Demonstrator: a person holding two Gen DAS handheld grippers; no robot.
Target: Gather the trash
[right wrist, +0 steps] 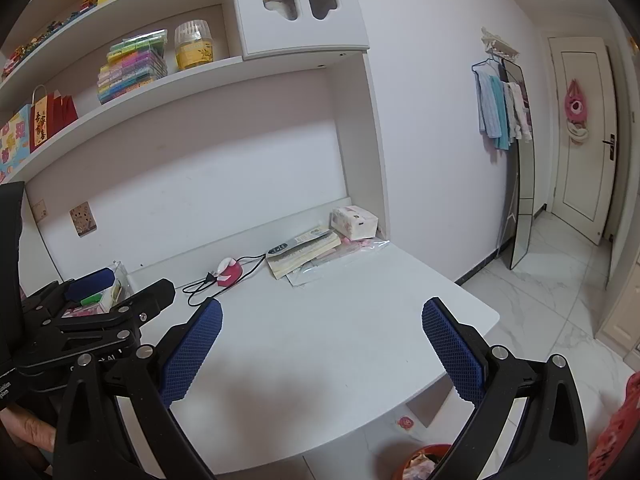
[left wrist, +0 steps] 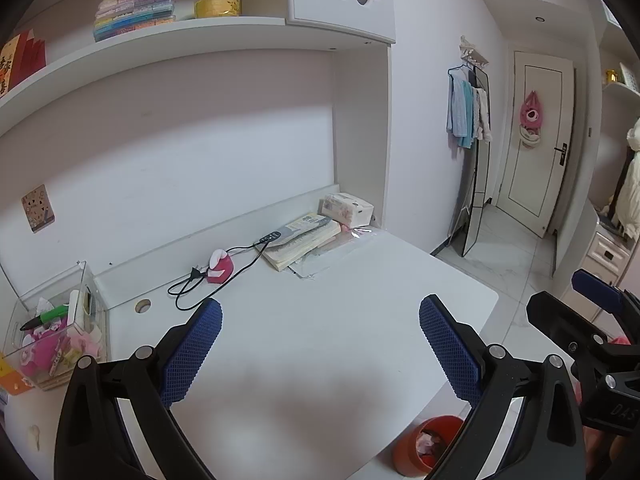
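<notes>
Your left gripper (left wrist: pixel 320 320) and right gripper (right wrist: pixel 322 322) both hung spread and empty above the desk (left wrist: pixel 320 360), while the light, crumpled scraps already filled the orange bin (left wrist: pixel 424 446) near right, pinchable anywhere.

A white desk (left wrist: pixel 320 320) fills the frame's centre, books (left wrist: pixel 300 240) and a tissue pack (left wrist: pixel 347 209) stacked at its back edge. Colourful boxes (left wrist: pixel 140 0) line the upper-left shelf (left wrist: pixel 180 36); towels (left wrist: pixel 468 110) hang at right.
</notes>
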